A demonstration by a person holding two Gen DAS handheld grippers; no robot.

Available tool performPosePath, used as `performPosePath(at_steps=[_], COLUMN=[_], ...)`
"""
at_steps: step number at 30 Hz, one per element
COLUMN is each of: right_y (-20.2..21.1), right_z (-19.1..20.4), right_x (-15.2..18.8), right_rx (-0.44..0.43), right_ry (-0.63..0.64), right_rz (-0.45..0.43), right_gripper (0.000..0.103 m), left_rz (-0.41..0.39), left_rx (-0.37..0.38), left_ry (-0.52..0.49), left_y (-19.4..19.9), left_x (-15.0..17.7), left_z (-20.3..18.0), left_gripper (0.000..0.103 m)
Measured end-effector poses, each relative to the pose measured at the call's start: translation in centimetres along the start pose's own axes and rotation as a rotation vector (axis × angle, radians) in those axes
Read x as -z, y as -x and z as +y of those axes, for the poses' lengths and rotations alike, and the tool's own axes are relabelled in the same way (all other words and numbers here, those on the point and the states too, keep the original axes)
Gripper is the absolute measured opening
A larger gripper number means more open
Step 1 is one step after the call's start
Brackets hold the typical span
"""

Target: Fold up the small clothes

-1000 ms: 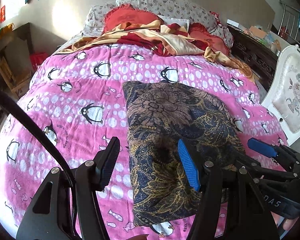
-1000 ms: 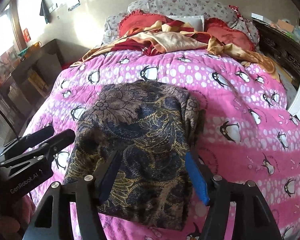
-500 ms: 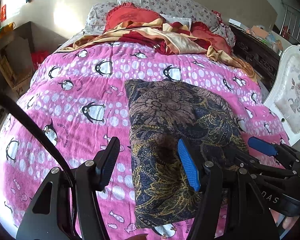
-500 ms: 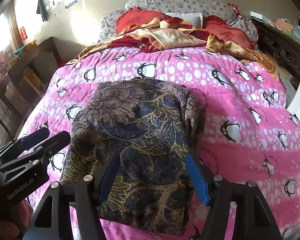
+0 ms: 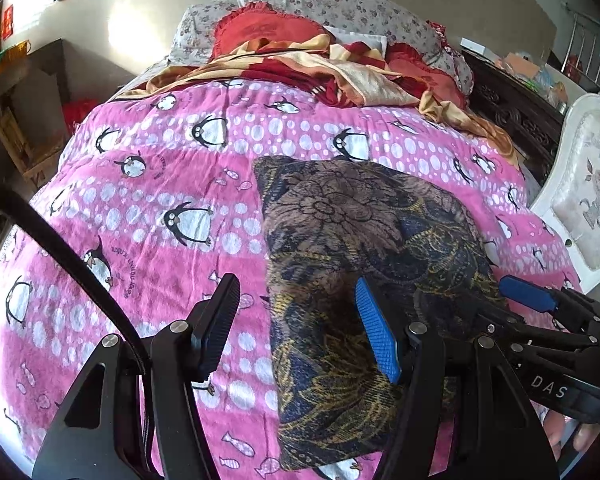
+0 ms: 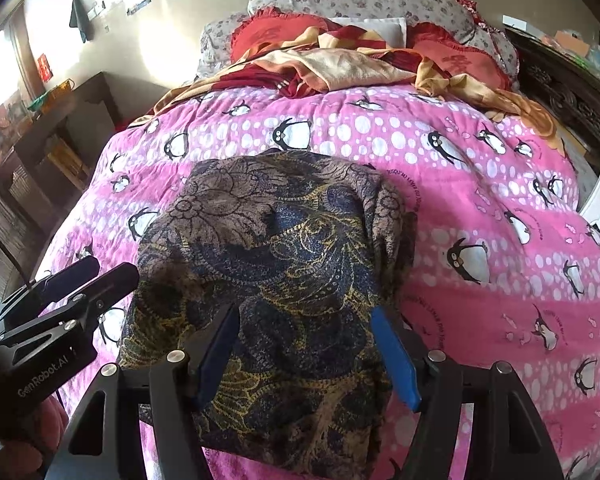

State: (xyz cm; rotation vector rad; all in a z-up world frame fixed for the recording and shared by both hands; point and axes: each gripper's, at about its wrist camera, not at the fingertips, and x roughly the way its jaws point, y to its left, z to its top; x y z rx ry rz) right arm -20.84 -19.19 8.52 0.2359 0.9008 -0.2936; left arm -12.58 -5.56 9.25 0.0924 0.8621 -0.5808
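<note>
A dark blue, brown and gold patterned garment [image 5: 364, 272] lies folded into a rough rectangle on the pink penguin blanket [image 5: 160, 184]; it also shows in the right wrist view [image 6: 276, 280]. My left gripper [image 5: 296, 328] is open and empty, hovering over the garment's near left edge. My right gripper [image 6: 306, 348] is open and empty above the garment's near part. Each gripper appears in the other's view, the right one [image 5: 540, 312] and the left one [image 6: 84, 280].
Pillows and a crumpled red and tan cover [image 5: 320, 60] lie at the head of the bed. A dark carved headboard piece [image 5: 512, 108] and a white chair [image 5: 588, 200] stand on the right. Shelves and boxes [image 6: 52, 140] stand on the left.
Both grippers have drawn back a little from the bed and stay open. The garment has not moved.
</note>
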Motion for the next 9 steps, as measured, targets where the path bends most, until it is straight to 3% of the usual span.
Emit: performPosePath(at_steps=[9], right_y=[-0.3], right_z=[-4.2], right_x=[-1.0], right_rx=[0.039], right_ry=[-0.05], right_rz=[-0.009], right_gripper=[0.066], left_rz=[0.004], left_rx=[-0.045], left_ry=[0.053], left_y=[-1.6], left_x=[-0.6], left_z=[3.4], left_gripper=[0.061])
